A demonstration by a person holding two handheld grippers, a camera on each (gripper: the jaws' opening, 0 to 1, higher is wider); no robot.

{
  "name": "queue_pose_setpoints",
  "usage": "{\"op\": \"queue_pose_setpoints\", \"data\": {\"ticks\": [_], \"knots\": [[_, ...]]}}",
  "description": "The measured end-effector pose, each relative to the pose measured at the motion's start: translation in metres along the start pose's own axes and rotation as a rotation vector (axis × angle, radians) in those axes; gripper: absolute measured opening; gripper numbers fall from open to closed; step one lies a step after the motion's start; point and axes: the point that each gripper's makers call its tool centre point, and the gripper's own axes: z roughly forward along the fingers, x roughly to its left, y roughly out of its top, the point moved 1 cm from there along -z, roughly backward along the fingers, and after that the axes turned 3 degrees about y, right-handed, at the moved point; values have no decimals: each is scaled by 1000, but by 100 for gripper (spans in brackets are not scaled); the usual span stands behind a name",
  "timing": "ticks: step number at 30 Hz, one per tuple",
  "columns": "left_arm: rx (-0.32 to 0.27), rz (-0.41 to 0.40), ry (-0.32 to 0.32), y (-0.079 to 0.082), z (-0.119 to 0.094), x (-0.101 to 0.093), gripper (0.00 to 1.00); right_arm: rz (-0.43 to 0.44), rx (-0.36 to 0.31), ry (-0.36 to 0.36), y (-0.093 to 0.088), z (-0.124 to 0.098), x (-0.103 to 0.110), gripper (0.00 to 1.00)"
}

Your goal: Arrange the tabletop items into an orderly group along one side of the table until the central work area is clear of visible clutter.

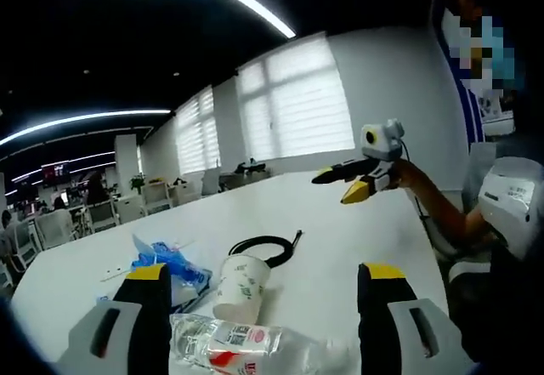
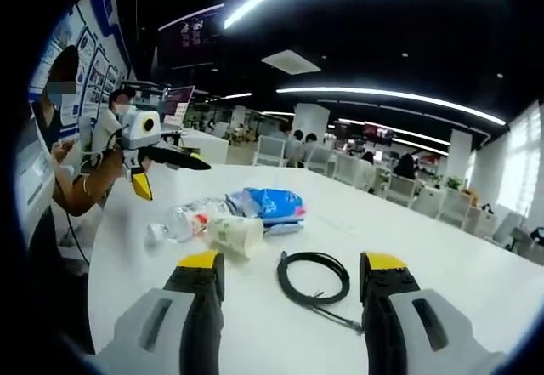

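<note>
The left tool (image 1: 263, 307) rises from the bottom of the left gripper view with its yellow-tipped jaws wide apart and nothing between them; the right tool (image 2: 293, 294) in the right gripper view stands likewise spread and empty.

Just beyond the left tool, low in the frame, lies a clear crumpled plastic bottle with a red-and-white label (image 1: 246, 345). It looks empty, so probably light, slippery and easily crushed; the capped neck seems the firmer hold. Touching it is a tipped white paper cup with green print (image 1: 240, 287), likely light and soft-walled, best pinched at the rim. Left of the cup sits a blue plastic packet (image 1: 170, 264), floppy by the look of it. Above, mid-frame, a coiled black cable (image 1: 265, 247) rests on the white bench (image 1: 357, 222); limp, it should be gathered at the coil.
</note>
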Motion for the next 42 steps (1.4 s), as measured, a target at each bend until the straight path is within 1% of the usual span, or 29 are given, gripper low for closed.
{"op": "queue_pose_setpoints", "data": {"ticks": [2, 5, 7, 9, 11, 12, 16, 18, 21, 23, 25, 26, 30, 34, 37, 38, 39, 40, 42], "knots": [[18, -2, -7, -3, 5, 2, 90, 10, -3, 4, 2, 0, -2, 62], [39, 32, -4, -4, 12, 4, 90, 7, -4, 17, 5, 3, -3, 62], [37, 48, -9, -1, 17, 4, 90, -3, 4, 27, 4, 7, -5, 63], [29, 48, -31, 2, 26, 3, 89, -3, 13, 32, 4, 12, -9, 64], [37, 54, -47, 4, 32, 1, 89, -2, 25, 45, 3, 18, -10, 64], [40, 69, -55, 5, 37, 0, 89, -3, 32, 57, 3, 21, -10, 63], [48, 82, -72, 9, 49, 1, 89, -11, 44, 79, 5, 31, -14, 63], [42, 89, -107, 13, 55, -4, 89, -15, 48, 84, 5, 36, -16, 63], [47, 112, -133, 15, 64, -8, 89, -16, 49, 91, 6, 41, -20, 63], [57, 125, -132, 15, 69, -8, 89, -16, 49, 105, 7, 44, -22, 63], [52, 134, -123, 17, 73, -6, 87, -13, 55, 112, 6, 47, -25, 63], [51, 146, -129, 18, 77, -6, 86, -15, 60, 114, 6, 49, -27, 63], [95, 154, -162, 17, 90, -8, 86, -16, 71, 129, 4, 55, -30, 63], [110, 187, -182, 15, 101, -11, 86, -14, 67, 134, -2, 59, -33, 63], [142, 200, -183, 11, 111, -8, 86, 12, 55, 151, -9, 61, -33, 61], [148, 205, -189, 10, 113, -8, 86, 14, 47, 161, -9, 61, -33, 60], [155, 208, -196, 9, 115, -8, 86, 39, 23, 181, -8, 62, -31, 60], [165, 204, -199, 9, 118, -7, 86, 58, 13, 189, -7, 63, -31, 60], [169, 203, -200, 9, 118, -7, 86, 65, 10, 192, -7, 63, -31, 60]]}}
